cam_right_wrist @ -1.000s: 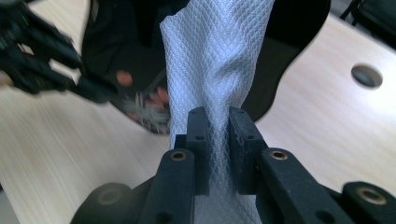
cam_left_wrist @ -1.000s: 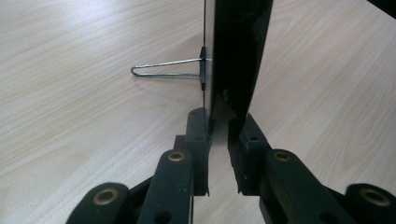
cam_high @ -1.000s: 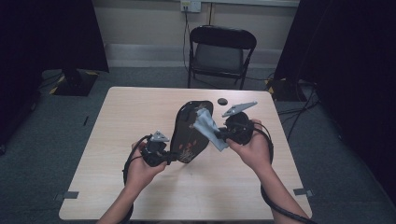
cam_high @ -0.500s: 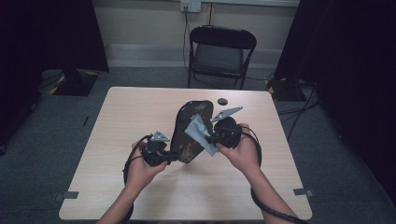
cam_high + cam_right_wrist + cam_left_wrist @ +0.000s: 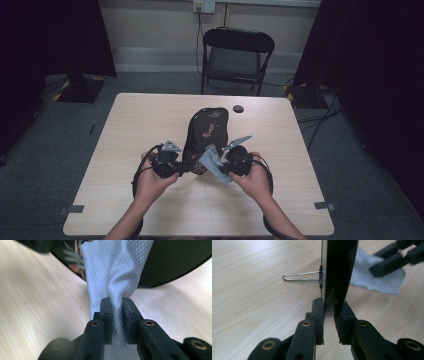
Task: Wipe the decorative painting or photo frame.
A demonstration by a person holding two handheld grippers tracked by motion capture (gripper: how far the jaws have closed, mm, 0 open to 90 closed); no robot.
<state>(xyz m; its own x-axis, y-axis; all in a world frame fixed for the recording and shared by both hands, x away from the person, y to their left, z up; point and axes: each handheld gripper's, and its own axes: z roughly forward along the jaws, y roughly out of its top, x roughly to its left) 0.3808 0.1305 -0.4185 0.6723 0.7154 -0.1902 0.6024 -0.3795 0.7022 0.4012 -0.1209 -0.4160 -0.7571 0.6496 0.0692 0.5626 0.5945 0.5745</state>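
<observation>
Two tongs busy, both clamped. Left tongs [image 5: 329, 312] pinch the near edge of a dark oval mirror [image 5: 206, 132] w/ floral back, propping it tilted at mid-counter, prob. so its face is steady for wiping; wire stand [image 5: 300, 277] juts out behind. Right tongs [image 5: 117, 312] grip a pale blue mesh cloth [image 5: 115, 270], bunched so a free flap meets the mirror. Counter [image 5: 135, 125]: light wood laminate, small dark disc [image 5: 238, 108] at far edge. Room dim, black curtains, folding chair [image 5: 238, 55] beyond.
</observation>
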